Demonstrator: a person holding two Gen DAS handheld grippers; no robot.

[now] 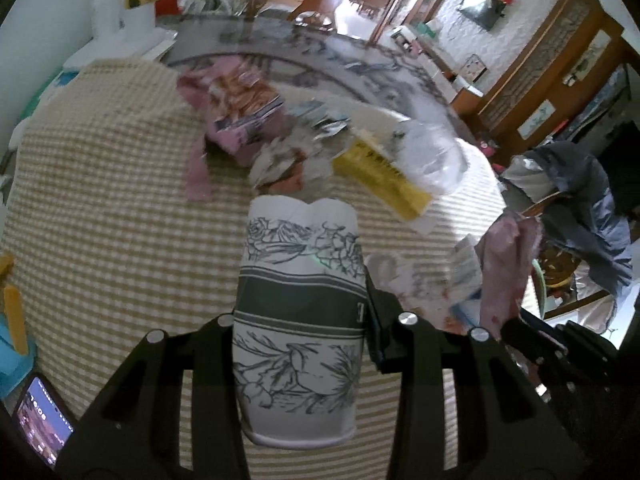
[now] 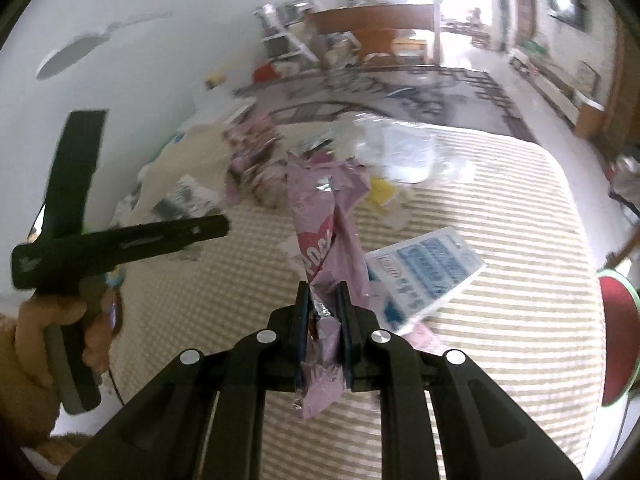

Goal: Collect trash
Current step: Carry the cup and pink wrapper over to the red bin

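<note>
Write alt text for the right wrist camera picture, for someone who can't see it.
The right gripper is shut on a crumpled pink snack wrapper held above a striped bedspread. A blue and white packet lies just right of it, with more litter heaped beyond. At left, a hand holds the left gripper.

Checked bed (image 1: pixel 100 184) (beige) bears scattered wrappers (image 1: pixel 240 108).

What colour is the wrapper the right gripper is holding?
Pink, with a red heart and silver foil inside, wrapper in right gripper; clearest in right wrist view.
</note>
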